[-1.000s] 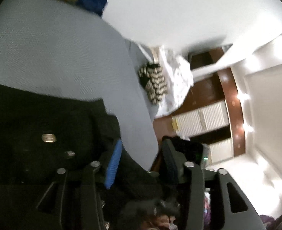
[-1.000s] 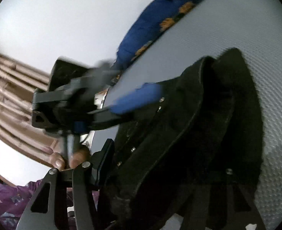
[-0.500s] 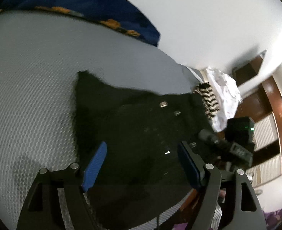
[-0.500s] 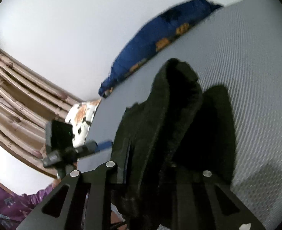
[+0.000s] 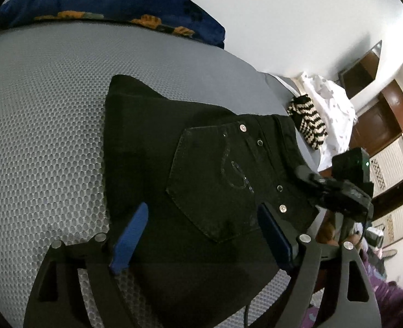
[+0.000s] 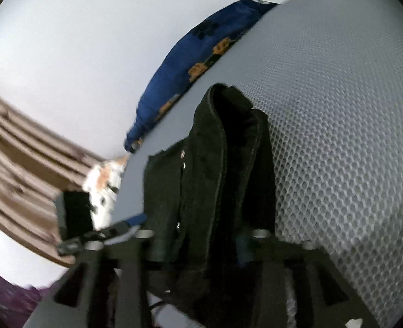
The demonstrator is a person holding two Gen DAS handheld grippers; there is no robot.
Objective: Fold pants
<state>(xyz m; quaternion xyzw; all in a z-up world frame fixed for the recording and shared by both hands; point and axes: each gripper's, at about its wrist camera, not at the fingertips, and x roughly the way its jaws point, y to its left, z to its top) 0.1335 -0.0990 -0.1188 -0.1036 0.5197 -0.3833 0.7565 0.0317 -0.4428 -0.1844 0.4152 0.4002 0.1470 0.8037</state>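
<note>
1. My left gripper (image 5: 201, 232) hangs just above the black pants (image 5: 201, 169), its blue-padded fingers (image 5: 130, 235) spread wide with nothing between them. A second ago those same fingers were shut on the dark cloth; now they have let go and drawn back.

2. The pants lie folded into a compact block on the grey mesh bed cover (image 5: 42, 136). A back pocket with small metal rivets faces up, and the waistband sits toward the right edge of the bed.

3. My right gripper (image 6: 201, 248) is at that waistband end. In its own camera the black cloth (image 6: 215, 177) bunches up thick between the fingers, and the jaws seem closed on it, as they were half a second ago, though the picture is blurred.

4. Seen from my left camera, the right gripper (image 5: 338, 183) sits at the pants' right edge, near a striped cloth (image 5: 308, 123) and a white cloth (image 5: 330, 104) farther along the bed.

5. A blue pillow with orange flowers (image 5: 105, 2) lies at the far end of the bed, well apart from the pants.

6. I judge the fold has just been laid down. What probably remains is releasing the right side and smoothing the stack.
</note>
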